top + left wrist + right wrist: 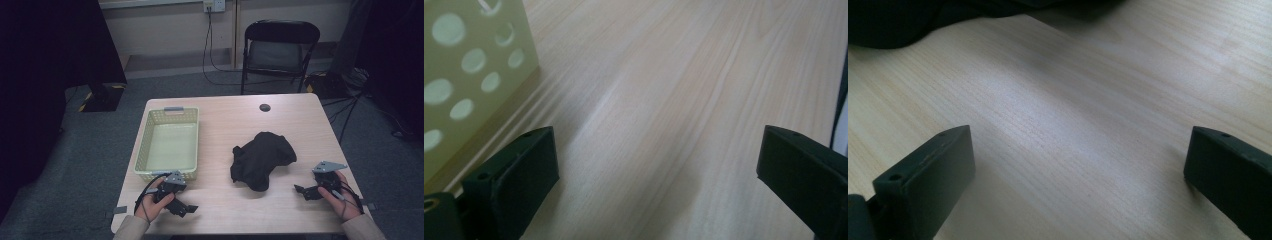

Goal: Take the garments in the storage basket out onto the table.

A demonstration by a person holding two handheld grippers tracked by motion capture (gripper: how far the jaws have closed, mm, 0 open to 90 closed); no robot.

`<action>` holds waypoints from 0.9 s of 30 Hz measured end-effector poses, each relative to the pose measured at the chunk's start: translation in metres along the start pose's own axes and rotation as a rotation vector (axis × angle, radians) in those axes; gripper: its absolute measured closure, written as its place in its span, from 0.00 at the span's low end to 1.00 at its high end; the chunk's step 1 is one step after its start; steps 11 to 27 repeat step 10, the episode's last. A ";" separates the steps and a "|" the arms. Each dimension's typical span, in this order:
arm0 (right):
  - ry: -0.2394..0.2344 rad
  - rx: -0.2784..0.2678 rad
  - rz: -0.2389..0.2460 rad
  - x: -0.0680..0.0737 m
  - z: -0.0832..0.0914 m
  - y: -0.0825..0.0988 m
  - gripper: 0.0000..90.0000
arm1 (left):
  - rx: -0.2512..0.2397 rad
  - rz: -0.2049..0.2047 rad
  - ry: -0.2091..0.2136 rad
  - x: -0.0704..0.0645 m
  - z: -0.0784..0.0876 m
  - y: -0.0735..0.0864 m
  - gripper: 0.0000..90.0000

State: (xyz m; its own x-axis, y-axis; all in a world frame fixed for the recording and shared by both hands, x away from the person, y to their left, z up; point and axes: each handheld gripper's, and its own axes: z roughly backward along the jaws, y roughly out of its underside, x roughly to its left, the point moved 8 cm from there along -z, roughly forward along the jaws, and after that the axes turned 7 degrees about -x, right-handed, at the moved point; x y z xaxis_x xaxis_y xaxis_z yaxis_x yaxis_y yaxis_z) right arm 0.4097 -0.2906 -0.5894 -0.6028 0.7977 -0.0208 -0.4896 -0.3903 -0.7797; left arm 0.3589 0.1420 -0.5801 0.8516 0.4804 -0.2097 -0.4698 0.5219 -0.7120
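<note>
Both tools sit low at the near edge of the worktop (220,120), jaws spread wide and empty. Left tool (186,208) rests just in front of the yellow basket (145,142), whose perforated wall shows at the left of the left gripper view (471,75). Right tool (301,190) points toward the black cloth (261,157) — its dark hem fills the top of the right gripper view (923,20).

The cloth lies crumpled in a heap near the middle of the worktop, right of the basket and apart from it.

Handling, as judged: light, limp, no stiffness — it will sag and trail from any single hold. Not fragile, not slippery. Take a raised fold on the near right side with your right tool, pinching several layers; a second hold on the left lobe would keep it bunched. The basket looks empty.
</note>
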 end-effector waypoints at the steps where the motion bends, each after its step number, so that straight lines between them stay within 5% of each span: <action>1: 0.000 0.000 0.000 0.000 0.000 0.000 0.00 | 0.005 -0.005 0.001 0.000 0.000 0.002 0.03; 10: 0.000 0.001 0.000 0.000 0.000 0.000 0.00 | -0.006 -0.046 -0.050 0.008 0.001 0.011 0.02; 27: 0.000 0.001 0.000 0.000 0.000 0.000 0.00 | -0.006 -0.046 -0.050 0.008 0.001 0.011 0.02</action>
